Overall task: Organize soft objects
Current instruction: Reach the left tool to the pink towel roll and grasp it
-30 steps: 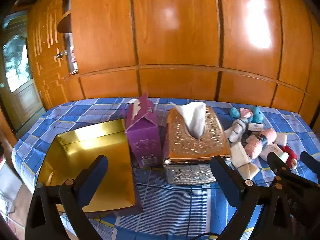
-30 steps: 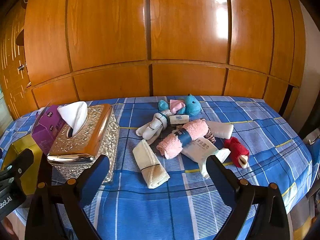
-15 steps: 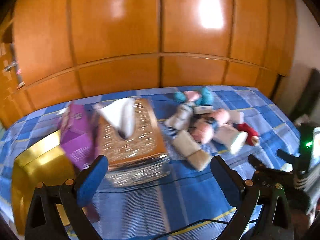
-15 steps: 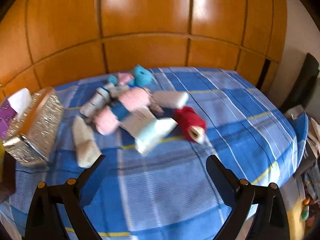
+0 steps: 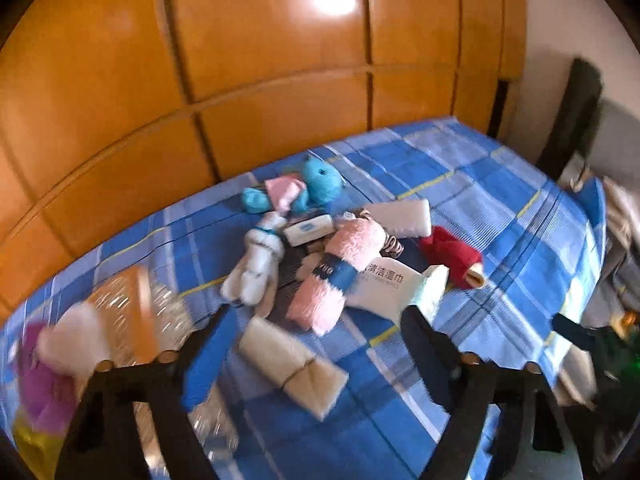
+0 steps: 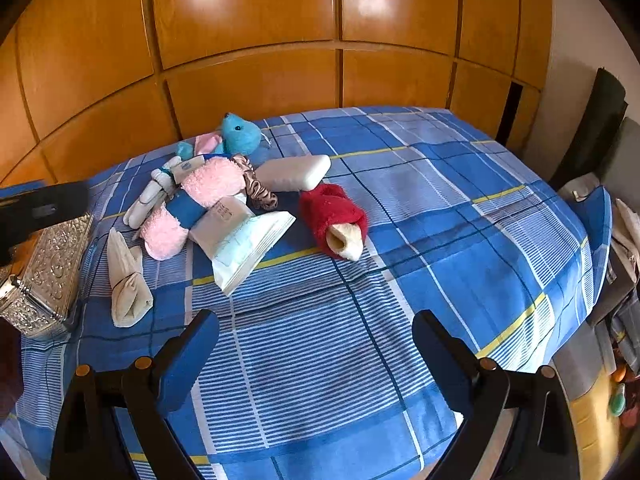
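In the left wrist view, the left gripper (image 5: 316,340) is seen with its jaws closing while nothing is gripped; the cream folded cloth (image 5: 294,364) lies on the cover in the gap between the fingers, apart from the pads. The pink rolled towel (image 5: 340,272), banded in blue, is taken as the landmark: the cream cloth lies just in front of it, a white rolled sock bundle (image 5: 256,264) is just to its left, and a blue plush toy (image 5: 320,186) is behind it. A white wipes packet (image 5: 390,284) touches its right side, and a red rolled cloth (image 5: 452,256) is found further right. The picture is blurred; an ornate tissue box (image 5: 132,312) is made out well to the left.

In the right wrist view, the right gripper (image 6: 316,354) is held wide, with only the blue plaid bed cover (image 6: 440,220) between its fingers. The pink rolled towel (image 6: 200,204) is seen well beyond it, to the left. The wipes packet (image 6: 240,240) is pressed against its near right side, the red cloth (image 6: 334,220) lies right of that, and a white pouch (image 6: 296,172) is behind to the right. The cream cloth (image 6: 126,280) lies nearer and left, with the tissue box (image 6: 44,272) further left.
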Action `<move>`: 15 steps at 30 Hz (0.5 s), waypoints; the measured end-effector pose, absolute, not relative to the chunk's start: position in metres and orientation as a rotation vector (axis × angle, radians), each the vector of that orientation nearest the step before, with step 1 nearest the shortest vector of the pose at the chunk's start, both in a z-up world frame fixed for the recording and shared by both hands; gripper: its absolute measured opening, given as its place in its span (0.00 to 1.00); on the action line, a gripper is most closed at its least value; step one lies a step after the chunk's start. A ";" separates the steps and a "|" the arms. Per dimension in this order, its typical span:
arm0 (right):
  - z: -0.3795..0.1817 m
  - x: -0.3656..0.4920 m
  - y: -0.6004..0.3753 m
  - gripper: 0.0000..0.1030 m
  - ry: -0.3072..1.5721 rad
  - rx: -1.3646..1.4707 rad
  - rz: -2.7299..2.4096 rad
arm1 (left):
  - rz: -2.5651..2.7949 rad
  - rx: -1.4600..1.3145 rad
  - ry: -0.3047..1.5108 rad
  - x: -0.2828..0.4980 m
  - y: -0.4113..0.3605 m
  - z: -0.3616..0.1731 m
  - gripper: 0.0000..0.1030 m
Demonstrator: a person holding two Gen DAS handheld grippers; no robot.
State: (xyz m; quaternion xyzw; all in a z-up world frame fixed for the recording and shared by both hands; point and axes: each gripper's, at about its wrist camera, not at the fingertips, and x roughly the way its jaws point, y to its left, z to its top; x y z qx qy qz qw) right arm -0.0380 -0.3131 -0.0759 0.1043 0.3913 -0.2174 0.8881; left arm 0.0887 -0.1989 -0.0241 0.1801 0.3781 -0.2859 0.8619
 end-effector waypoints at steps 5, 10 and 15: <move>-0.082 -0.036 -0.316 0.96 0.829 0.230 -0.432 | -0.601 0.466 0.869 0.123 -0.233 -0.062 0.69; -0.091 -0.034 -0.323 0.96 0.851 0.253 -0.430 | -0.591 0.496 0.931 0.147 -0.252 -0.091 0.63; -0.097 -0.034 -0.330 0.96 0.868 0.274 -0.435 | -0.640 0.442 0.975 0.149 -0.247 -0.095 0.33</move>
